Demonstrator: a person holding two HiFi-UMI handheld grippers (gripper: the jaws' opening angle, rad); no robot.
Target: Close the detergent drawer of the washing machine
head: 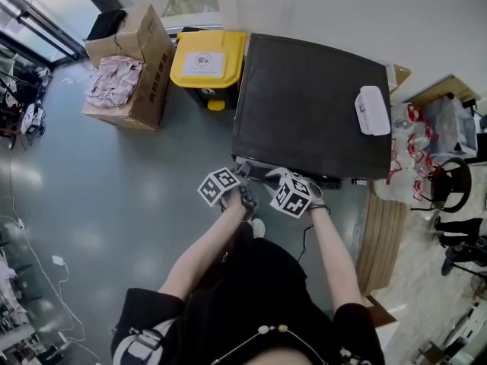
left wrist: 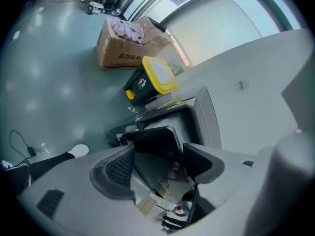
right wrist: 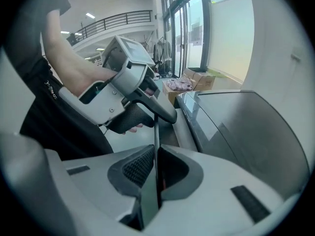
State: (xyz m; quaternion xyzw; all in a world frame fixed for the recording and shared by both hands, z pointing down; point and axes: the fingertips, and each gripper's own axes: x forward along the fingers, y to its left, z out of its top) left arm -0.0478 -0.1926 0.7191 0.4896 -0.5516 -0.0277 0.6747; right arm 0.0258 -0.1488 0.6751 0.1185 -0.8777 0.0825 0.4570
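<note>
Open grey floor; washing machine, detergent drawer out; right gripper jaws clamped on its edge, left gripper jaws apart.

On my screens, the head camera looks steeply down from above the washing machine, taking in its whole dark top and the floor around it. The camera on the left gripper sits hard against the detergent drawer and faces past the machine toward the yellow-lidded bin and the cardboard box, both also in the head view. The camera on the right gripper looks at close range along the machine's top, catching the left gripper and the same box far behind.
</note>
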